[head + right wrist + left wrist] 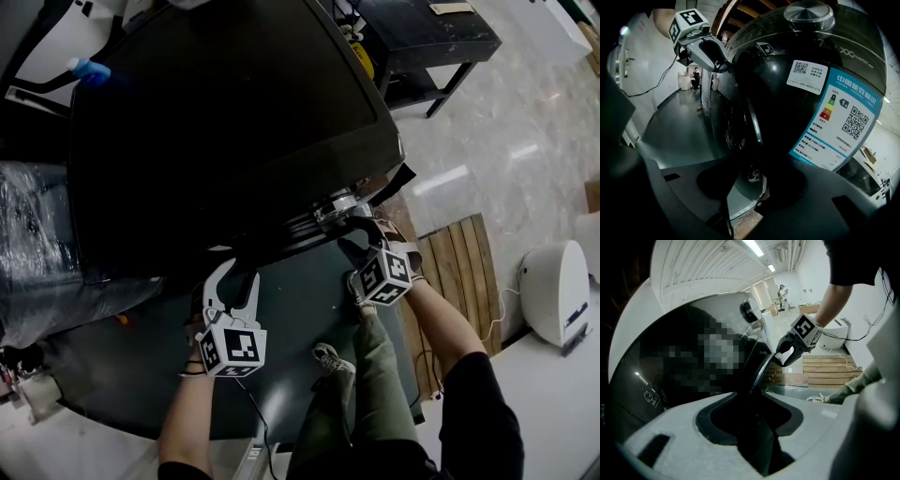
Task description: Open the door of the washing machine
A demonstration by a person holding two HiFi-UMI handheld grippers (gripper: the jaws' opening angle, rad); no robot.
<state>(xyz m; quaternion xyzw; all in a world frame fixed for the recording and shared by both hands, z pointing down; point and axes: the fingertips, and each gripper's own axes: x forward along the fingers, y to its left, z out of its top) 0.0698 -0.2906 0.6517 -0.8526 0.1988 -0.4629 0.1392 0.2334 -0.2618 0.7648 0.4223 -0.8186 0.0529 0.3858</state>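
Observation:
The black washing machine (225,122) fills the head view from above, its round door (323,220) on the front edge below it. My left gripper (234,277) reaches in at the door's left side. In the left gripper view the dark door rim (757,373) runs down between the jaws of the left gripper (754,427) and fills the gap. My right gripper (356,239) is on the door's right side. The right gripper view shows the door's edge (754,126) between the jaws of the right gripper (750,187). Each gripper shows in the other's view: right gripper (787,352), left gripper (710,51).
A blue-edged energy label (839,122) and a chrome knob (808,11) sit on the machine's front. A wooden pallet (459,272) and a white appliance (555,291) lie to the right, a black table (422,37) behind. Plastic-wrapped goods (28,244) stand at left. My shoe (330,356) rests on the dark mat.

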